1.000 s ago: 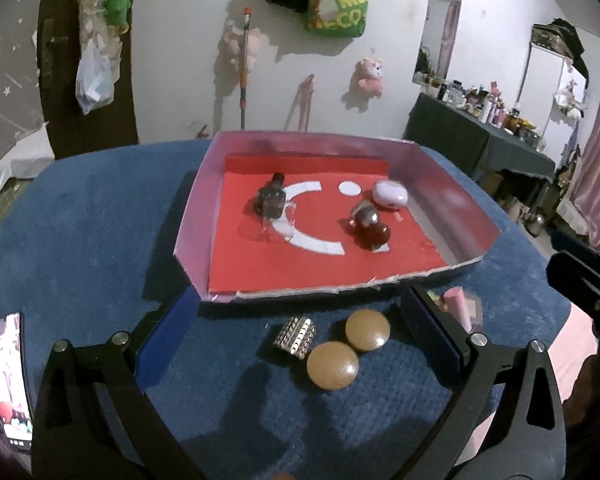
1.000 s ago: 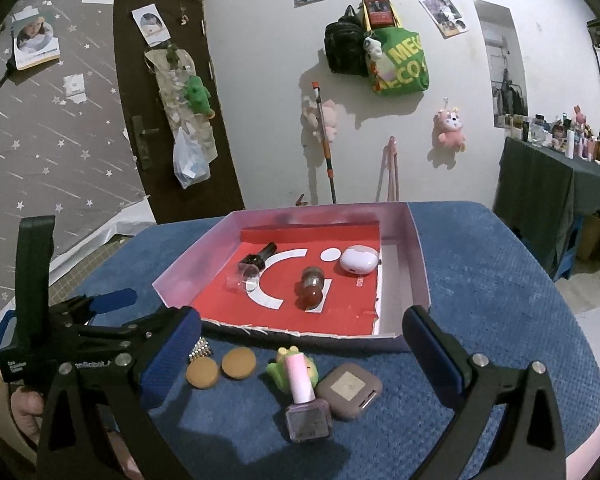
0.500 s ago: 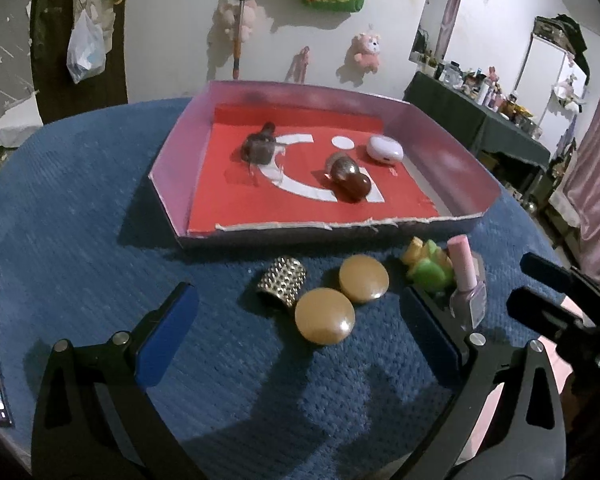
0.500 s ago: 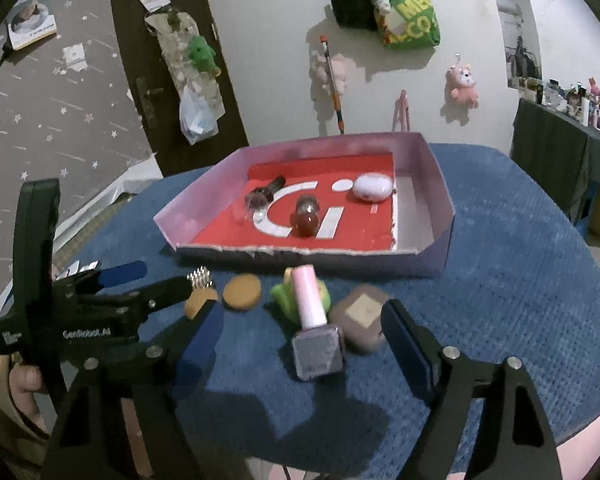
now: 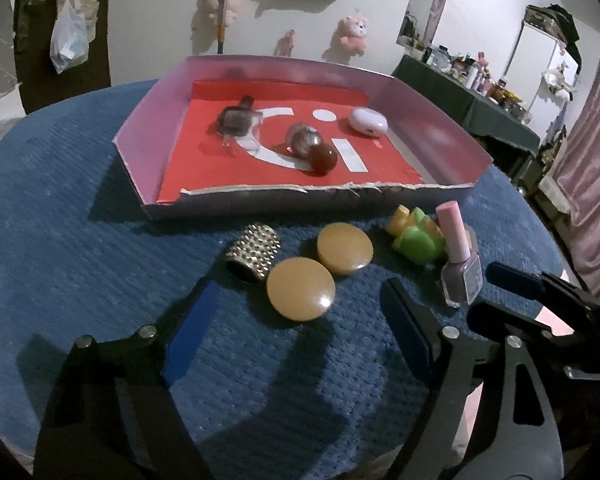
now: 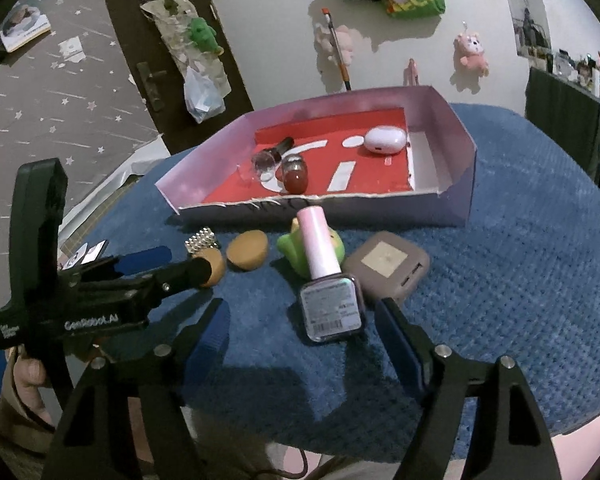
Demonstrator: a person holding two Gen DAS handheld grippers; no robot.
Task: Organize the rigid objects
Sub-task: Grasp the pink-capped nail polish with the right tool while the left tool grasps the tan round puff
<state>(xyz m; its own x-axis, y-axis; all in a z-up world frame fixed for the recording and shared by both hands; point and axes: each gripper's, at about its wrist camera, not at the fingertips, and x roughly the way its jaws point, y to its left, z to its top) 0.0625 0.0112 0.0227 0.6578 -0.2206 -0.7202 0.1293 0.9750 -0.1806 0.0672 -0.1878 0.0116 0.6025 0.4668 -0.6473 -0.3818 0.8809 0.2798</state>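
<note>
Both grippers hang low over the blue worktop [image 5: 80, 208], jaws open, empty. Left gripper [image 5: 296, 320] faces two tan discs [image 5: 301, 294]; right gripper [image 6: 300, 332] brackets the polish bottle [image 6: 328, 292] standing before the tray [image 6: 456, 140].

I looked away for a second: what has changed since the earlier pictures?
Both grippers came down and closer: the left gripper toward the nearer tan disc, the right gripper toward the pink nail polish bottle. Both are open and hold nothing. The things in the tray and on the blue cloth stayed put.
</note>
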